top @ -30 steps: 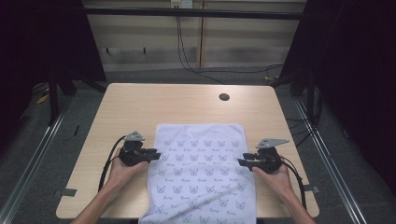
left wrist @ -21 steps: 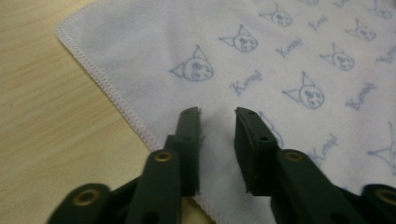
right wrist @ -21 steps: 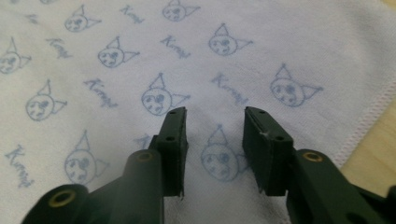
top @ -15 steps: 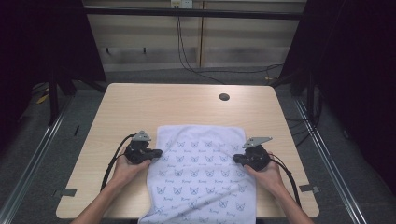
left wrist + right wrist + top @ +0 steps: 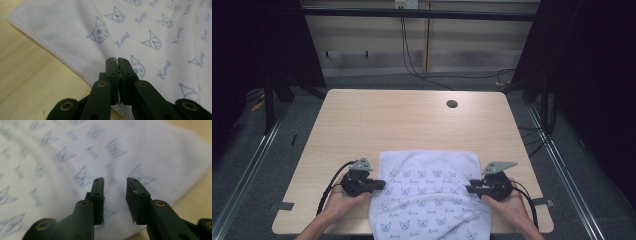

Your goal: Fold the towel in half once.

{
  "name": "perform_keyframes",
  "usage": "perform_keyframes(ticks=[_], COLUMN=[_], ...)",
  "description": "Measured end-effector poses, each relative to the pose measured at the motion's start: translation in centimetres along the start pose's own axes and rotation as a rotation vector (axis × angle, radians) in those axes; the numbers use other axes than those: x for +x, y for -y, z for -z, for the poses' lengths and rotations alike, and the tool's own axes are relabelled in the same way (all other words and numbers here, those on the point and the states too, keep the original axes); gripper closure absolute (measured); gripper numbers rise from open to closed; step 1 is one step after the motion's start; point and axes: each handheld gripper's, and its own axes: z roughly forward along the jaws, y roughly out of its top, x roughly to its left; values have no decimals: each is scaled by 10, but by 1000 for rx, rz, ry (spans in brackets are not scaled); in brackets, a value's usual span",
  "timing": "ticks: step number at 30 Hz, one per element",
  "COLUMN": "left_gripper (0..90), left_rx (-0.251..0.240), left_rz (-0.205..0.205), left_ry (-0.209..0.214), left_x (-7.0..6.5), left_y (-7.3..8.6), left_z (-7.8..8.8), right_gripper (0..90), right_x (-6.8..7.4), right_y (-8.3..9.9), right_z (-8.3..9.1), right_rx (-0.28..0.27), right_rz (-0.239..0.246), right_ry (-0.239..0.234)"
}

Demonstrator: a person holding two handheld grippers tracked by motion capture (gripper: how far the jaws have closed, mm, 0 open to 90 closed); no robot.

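Observation:
A white towel [image 5: 427,195] printed with blue cat faces lies at the table's near edge and hangs over it. My left gripper [image 5: 382,184] is at the towel's left side. In the left gripper view the left gripper [image 5: 117,60] is shut, pinching a crease of the towel [image 5: 150,30] just inside its stitched hem. My right gripper [image 5: 469,189] is at the towel's right side. In the right gripper view the right gripper [image 5: 115,181] has just been opening and stands apart over the towel [image 5: 62,157], pressing on nothing.
The light wooden table [image 5: 402,120] has a round cable hole [image 5: 452,104] at the back right. Dark frame posts stand on both sides, with floor rails below them. Cables trail from both grippers toward the table's near edge.
Both hands drew back toward the near edge, and the towel's far edge slid nearer with them. The cloth is more wrinkled between the grippers.

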Motion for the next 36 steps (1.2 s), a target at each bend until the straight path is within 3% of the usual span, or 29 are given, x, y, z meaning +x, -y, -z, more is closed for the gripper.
perform_keyframes(ticks=[3,4,6,11,14,16,17,18,20,21,22,24,25,27,28,31,35,36], left_gripper=[843,830,814,780,713,707,683,677,643,643,600,536,536,528,510,498,516,598], left_rx=[5,0,-5,-76,-94,-95,-97,-122,-130,-151,-163,-134,-110,-114,-121,-98,-100,-103], left_rz=[2,4,14,76,94,111,105,133,136,135,145,156,144,129,121,115,96,91], left_ry=[7,6,-4,-22,-99,-88,-123,-115,-126,-136,-132,-137,-158,-162,-187,-197,-172,-161], left_x=[0,1,4,23,37,46,50,59,62,66,67,69,68,66,64,66,65,65], left_y=[0,-1,-3,-13,-19,-23,-25,-28,-30,-30,-30,-29,-29,-30,-34,-37,-41,-42], left_z=[1,1,1,4,1,-1,-2,-2,-2,0,-1,-7,-11,-15,-16,-21,-26,-28], right_gripper=[621,590,584,529,512,509,513,519,548,602,728,824,824,849,856,857,857,857], right_x=[-25,-41,-52,-71,-79,-80,-84,-83,-82,-81,-78,-77,-77,-78,-79,-79,-77,-76], right_y=[-16,-24,-30,-35,-37,-37,-35,-36,-36,-36,-37,-37,-37,-37,-37,-37,-40,-40], right_z=[-5,-13,-21,-36,-41,-42,-46,-45,-45,-46,-46,-47,-47,-47,-45,-43,-39,-37], right_rx=[-29,-39,-32,-37,-35,-34,-33,-26,-22,-21,-23,-30,-30,-36,-48,-56,-76,-85], right_rz=[2,-27,-29,-54,-46,-54,-61,-72,-64,-55,-57,-83,-83,-94,-108,-119,-114,-122], right_ry=[71,96,122,143,165,168,160,162,165,157,134,102,102,87,72,59,37,23])
